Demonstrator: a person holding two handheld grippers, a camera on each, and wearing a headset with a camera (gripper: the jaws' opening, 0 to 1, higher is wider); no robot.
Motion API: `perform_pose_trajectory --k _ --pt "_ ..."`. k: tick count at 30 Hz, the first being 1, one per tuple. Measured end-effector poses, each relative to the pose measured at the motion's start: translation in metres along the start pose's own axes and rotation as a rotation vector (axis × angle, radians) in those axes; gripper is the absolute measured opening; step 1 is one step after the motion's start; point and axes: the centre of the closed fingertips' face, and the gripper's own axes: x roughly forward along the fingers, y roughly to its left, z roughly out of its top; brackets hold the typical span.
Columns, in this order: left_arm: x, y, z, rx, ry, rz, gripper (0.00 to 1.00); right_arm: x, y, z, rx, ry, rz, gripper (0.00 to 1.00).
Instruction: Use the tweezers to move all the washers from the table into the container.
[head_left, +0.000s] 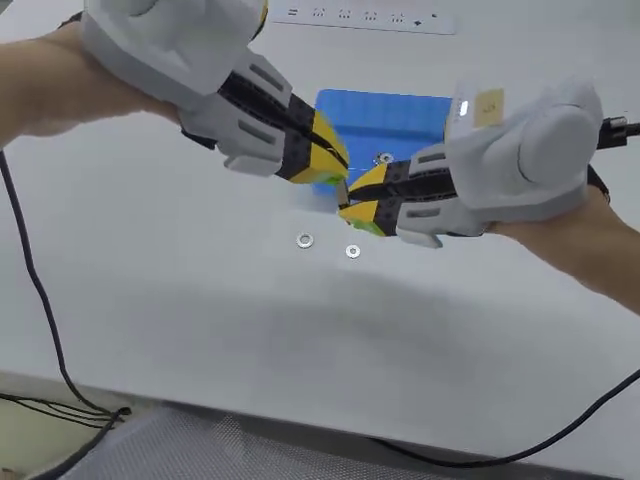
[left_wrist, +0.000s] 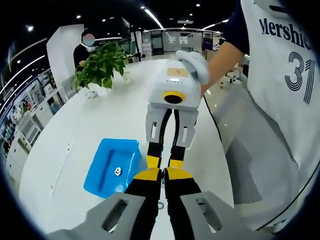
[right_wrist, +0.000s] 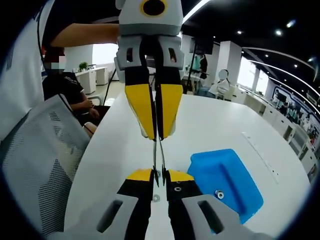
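holding one washer (head_left: 386, 158), blue container (head_left: 360, 112); tweezers (right_wrist: 158, 160) near it; two washers (head_left: 305, 240) outside.

Shiny metal washers (head_left: 305, 240) and bright metal tweezers (right_wrist: 157, 160) show against the smooth matt table (head_left: 200, 300) and smooth blue plastic container (head_left: 380, 115).

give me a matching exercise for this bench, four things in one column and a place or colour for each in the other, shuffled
Things:
1. tweezers
2. container
3. lone washer
4. pair of washers

Place or colour:
a. blue
b. on the bare white table, on the near side of the grippers
c. inside the container
d. held in the left gripper, tips toward the right gripper

Pairs: 1-d, 2-a, 3-c, 4-b
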Motion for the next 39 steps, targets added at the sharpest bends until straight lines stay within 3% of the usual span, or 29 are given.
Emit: perform_pose_trajectory --k 16,25,39 --pt "0.014 -0.011 -0.014 -0.042 0.004 -0.025 0.06 0.007 0.013 -0.019 0.032 0.023 0.021 0.11" --pt "0.026 -0.004 -0.027 -0.065 0.008 -0.03 0.07 0.011 0.009 -0.033 0.046 0.039 0.027 0.11" --pt "0.033 0.001 -0.032 -0.079 0.009 -0.032 0.07 0.015 0.005 -0.041 0.069 0.041 0.026 0.11"
